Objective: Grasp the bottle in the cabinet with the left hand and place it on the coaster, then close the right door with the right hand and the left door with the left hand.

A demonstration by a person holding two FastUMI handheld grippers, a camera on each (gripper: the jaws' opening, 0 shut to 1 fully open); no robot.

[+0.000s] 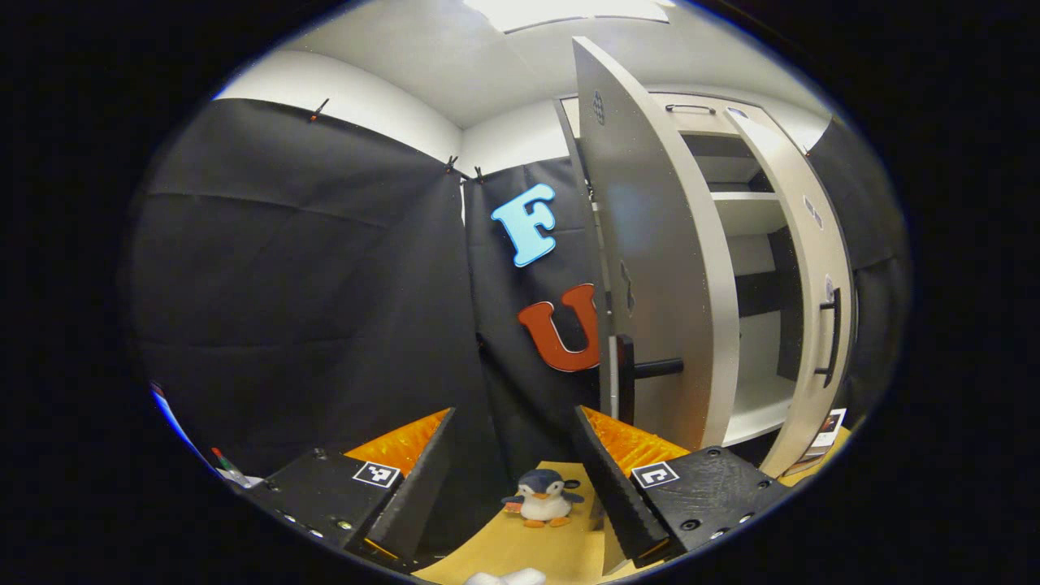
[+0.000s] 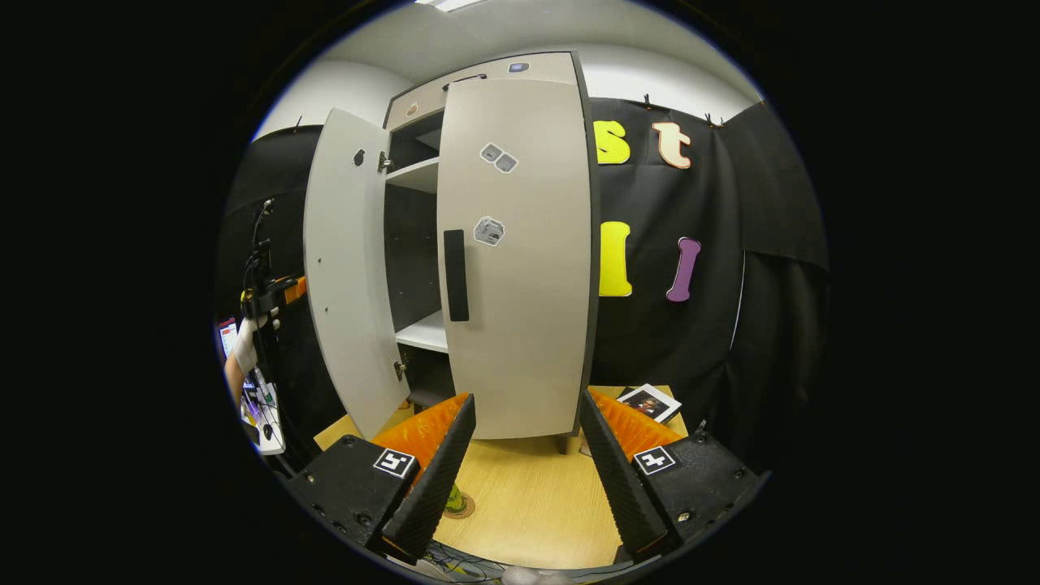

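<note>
White glove point(image 2: 246, 345) on hand; gripper point(image 2: 520, 455) bodies black, square markers.

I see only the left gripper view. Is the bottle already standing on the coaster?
Observer: The right gripper view shows a round coaster on the table with a green-yellow object on it. The object is mostly hidden, so I cannot confirm that it is the bottle.
Operator: Does the right gripper hold anything?
Observer: No. The right gripper is open and empty, and it points at the right door.
Operator: Where is my gripper relative to the left door?
Observer: The left gripper, held in a gloved hand, is on the outer side of the open left door and is not touching it.
</note>
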